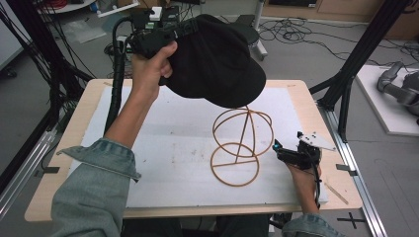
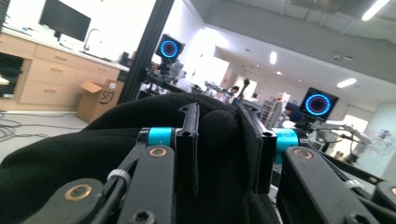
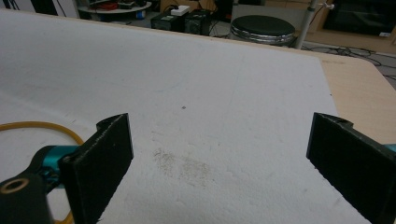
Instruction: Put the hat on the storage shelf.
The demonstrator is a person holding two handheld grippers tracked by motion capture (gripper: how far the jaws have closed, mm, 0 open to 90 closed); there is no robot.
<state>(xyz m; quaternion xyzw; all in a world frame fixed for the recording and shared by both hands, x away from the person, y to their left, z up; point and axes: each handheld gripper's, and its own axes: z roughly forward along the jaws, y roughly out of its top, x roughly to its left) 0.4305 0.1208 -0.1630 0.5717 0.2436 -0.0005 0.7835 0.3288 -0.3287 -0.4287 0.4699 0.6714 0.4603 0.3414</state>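
Black cloth is what the left gripper (image 1: 163, 35) has hold of: a soft cap (image 1: 217, 64), lifted high above the far left part of the table (image 1: 306, 106) and hanging just over the top of a wire stand (image 1: 240, 146). In the left gripper view the two jaws stand close together with a thick fold of the cap's fabric (image 2: 219, 140) pinched between them, so the hold looks firm; gripping a fold near the back edge lets the crown hang open downward, which I judge is meant to let it drop over the stand's round wire head. From the high view I cannot tell whether the brim touches the wire or only hovers above it. The stand is thin tan wire, a globe of crossed hoops on a short stem above a flat ring base, standing upright on the white mat (image 1: 163, 143) right of centre. The right gripper (image 1: 289, 154) rests low at the near right, just beside the stand's base, its jaws spread wide and holding nothing; the right gripper view shows bare mat between them and a curve of the wire ring (image 3: 42, 127) at the left. Placed there, it seems ready to steady the light stand.
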